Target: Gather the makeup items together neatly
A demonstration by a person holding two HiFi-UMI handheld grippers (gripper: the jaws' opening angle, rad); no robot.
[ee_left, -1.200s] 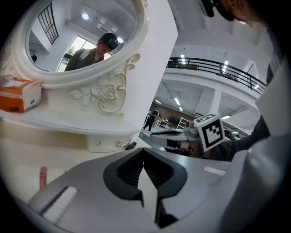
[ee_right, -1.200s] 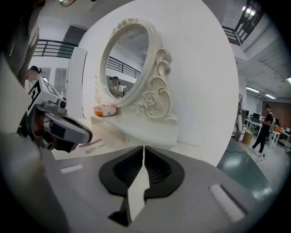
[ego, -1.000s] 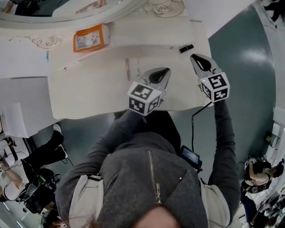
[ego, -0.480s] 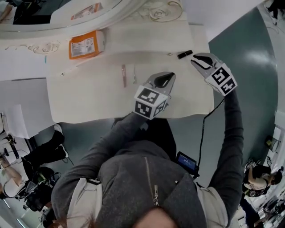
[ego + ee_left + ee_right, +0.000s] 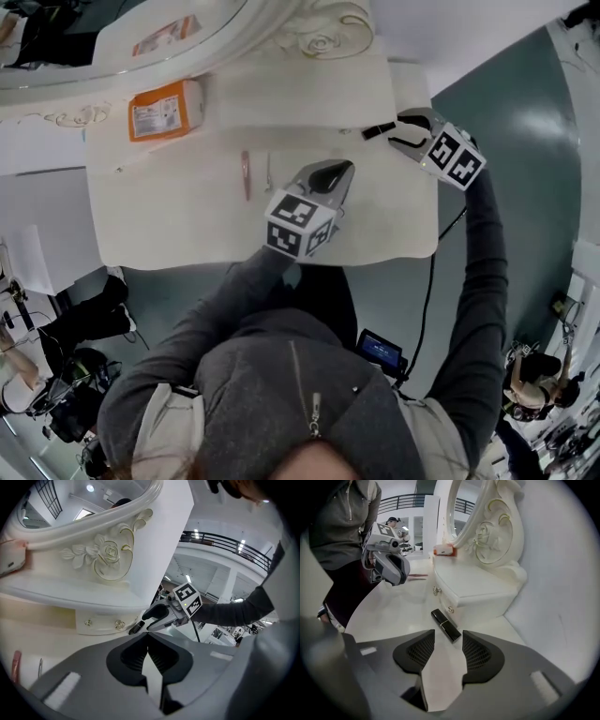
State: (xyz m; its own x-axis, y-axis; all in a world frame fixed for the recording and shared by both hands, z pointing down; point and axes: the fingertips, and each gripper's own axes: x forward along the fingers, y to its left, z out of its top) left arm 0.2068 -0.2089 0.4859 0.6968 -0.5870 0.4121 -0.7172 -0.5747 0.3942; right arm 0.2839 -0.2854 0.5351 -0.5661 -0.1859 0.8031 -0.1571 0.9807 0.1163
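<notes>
A black lipstick (image 5: 445,624) lies on the cream vanity top (image 5: 187,211), against the raised drawer shelf at the back right. My right gripper (image 5: 447,637) points down at it. Its jaws have just been opening and stand open, nothing pressed between them; the lipstick's (image 5: 378,130) near end lies level with their tips. In the head view the right gripper (image 5: 396,132) is directly right of the lipstick. My left gripper (image 5: 343,171) hovers over the table's middle, shut and empty. A pink pencil (image 5: 246,174) and a thin metal tool (image 5: 267,172) lie side by side to its left.
An orange box (image 5: 164,110) rests on the raised shelf at the back left, below the carved mirror frame (image 5: 319,37). The shelf front carries small drawer knobs (image 5: 436,590). The table's right edge drops to a grey floor (image 5: 525,112). A cable (image 5: 431,281) hangs from the right gripper.
The right gripper has come down and rolled toward the black lipstick, and its jaws have spread. The left gripper has shifted a little over the table's middle, still shut.
</notes>
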